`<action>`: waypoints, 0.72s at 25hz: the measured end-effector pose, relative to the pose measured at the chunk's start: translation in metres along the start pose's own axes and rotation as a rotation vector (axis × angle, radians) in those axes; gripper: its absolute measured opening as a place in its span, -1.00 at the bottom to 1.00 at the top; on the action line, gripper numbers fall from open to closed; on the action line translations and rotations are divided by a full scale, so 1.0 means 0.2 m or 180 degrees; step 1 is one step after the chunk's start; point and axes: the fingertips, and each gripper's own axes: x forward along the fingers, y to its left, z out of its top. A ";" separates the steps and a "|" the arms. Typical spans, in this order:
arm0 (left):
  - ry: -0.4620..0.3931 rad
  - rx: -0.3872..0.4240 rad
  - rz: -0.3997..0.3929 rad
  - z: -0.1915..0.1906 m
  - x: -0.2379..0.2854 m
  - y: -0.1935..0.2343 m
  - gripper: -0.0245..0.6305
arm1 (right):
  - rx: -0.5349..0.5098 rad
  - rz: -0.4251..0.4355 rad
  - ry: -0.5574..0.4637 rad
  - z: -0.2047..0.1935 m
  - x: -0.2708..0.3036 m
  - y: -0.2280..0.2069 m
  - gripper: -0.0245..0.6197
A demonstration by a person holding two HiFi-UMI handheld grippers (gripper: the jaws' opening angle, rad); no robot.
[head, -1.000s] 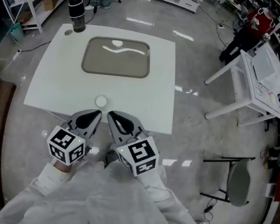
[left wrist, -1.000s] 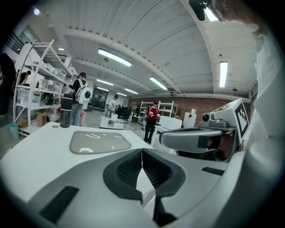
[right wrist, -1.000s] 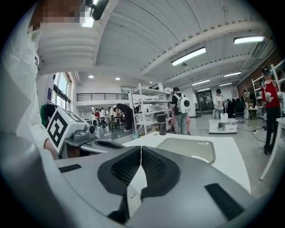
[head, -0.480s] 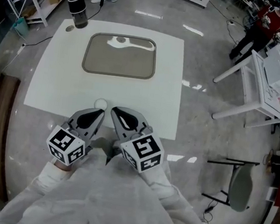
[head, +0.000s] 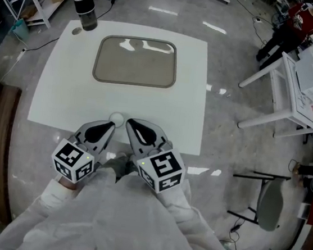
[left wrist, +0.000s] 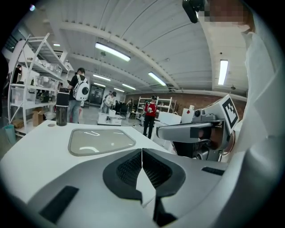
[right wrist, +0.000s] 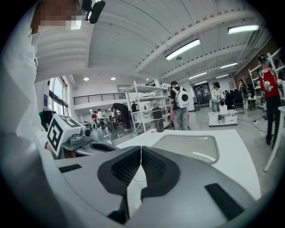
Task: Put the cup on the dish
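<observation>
The left hand-held gripper (head: 104, 130) has its jaws fully together, the ribbed black pads meeting edge to edge with nothing between them. The right hand-held gripper (head: 135, 129) is the same: jaws pressed together and empty. Both sit side by side over the near edge of the white desk (head: 194, 98), tips pointing at its far side. White sleeves (head: 105, 217) run back from them.

Each carries a marker cube with black-and-white square patterns, the left marker cube (head: 74, 161) and the right marker cube (head: 161, 170). These are coded blocks, not letters.

The cup (head: 116, 119), small, white and round, stands on the desk at its near edge, just ahead of the two sets of tips and between them. It is well apart from the dish (head: 136, 62), a grey-brown rounded rectangular tray lying flat on the far half of the desk.

At the far left corner stands a dark bottle (head: 85, 10), its print too small to read, with a small round disc (head: 76, 30) beside it. To the right are a second white table (head: 297, 82) holding papers and a folding chair (head: 268, 203).
</observation>
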 end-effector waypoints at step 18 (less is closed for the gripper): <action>0.0043 0.0078 -0.0028 -0.03 0.03 0.06 -0.89 | 0.0076 -0.0071 0.0176 -0.09 0.04 0.02 -0.88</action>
